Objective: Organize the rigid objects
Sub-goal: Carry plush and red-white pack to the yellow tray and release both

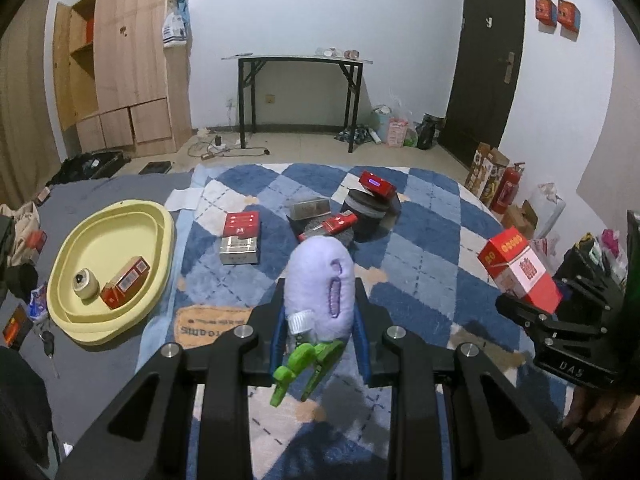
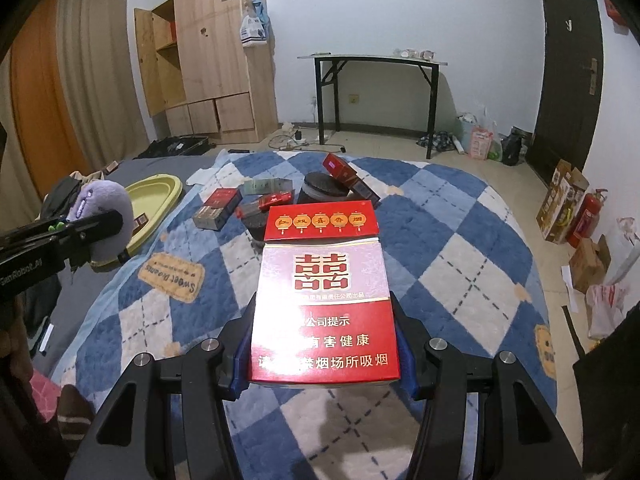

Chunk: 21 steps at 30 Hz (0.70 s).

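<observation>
- Your left gripper [image 1: 320, 316] was clamped on a purple plush [image 1: 322, 280] with green legs; a small white-capped vial [image 1: 301, 322] sat between the jaws beside it.
- Your right gripper [image 2: 325, 344] pinched a red-and-white carton [image 2: 324, 296] by its sides, its printed face up and its far end pointing toward the pile.
- Both loads hung above the checked blanket [image 1: 420, 216], nearer you than the pile.
- The landmark was the yellow tray [image 1: 116, 216], lying at the blanket's left edge on grey bedding.
- Inside the tray lay a tape roll [image 1: 85, 283] and, just right of it, a red box [image 1: 126, 282]; I could not tell if they touched.
- Right of the tray, two flat packs [image 1: 240, 238] lay stacked, red on silver.
- Further right of the tray sat the pile: a dark round tin [image 1: 366, 210] with a red pack [image 1: 376, 184] tilted on top, and more packs leaning against it.
- In the left view the right gripper and its carton showed far right of the tray, well apart from the plush.
</observation>
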Tool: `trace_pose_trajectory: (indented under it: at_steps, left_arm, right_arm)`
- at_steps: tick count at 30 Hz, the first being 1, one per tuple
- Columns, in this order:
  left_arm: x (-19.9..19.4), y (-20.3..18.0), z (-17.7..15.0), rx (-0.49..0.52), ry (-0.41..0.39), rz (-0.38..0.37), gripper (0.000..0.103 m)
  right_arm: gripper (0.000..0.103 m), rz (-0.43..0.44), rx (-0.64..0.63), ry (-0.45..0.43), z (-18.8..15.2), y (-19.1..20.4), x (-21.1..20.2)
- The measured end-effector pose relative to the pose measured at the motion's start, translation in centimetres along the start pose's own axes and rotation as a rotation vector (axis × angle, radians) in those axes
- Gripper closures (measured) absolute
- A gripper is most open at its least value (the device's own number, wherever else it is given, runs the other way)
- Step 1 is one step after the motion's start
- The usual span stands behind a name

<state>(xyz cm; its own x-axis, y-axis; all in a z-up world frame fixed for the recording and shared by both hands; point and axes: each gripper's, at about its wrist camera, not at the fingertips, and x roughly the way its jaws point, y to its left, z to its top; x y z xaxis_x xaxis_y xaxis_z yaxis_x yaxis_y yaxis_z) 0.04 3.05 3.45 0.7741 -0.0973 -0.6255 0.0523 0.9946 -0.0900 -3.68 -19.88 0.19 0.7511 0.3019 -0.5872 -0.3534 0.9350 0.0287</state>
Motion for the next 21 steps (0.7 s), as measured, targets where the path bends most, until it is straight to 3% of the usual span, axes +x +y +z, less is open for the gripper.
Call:
trace_pose_trajectory:
  at_steps: [21]
  left_arm:
    - [0.05,-0.4,0.54,0.0,0.0,-0.011,0.073]
  right_arm:
    - [0.048,0.005,-0.01,0.015,0.23,0.1,0.85]
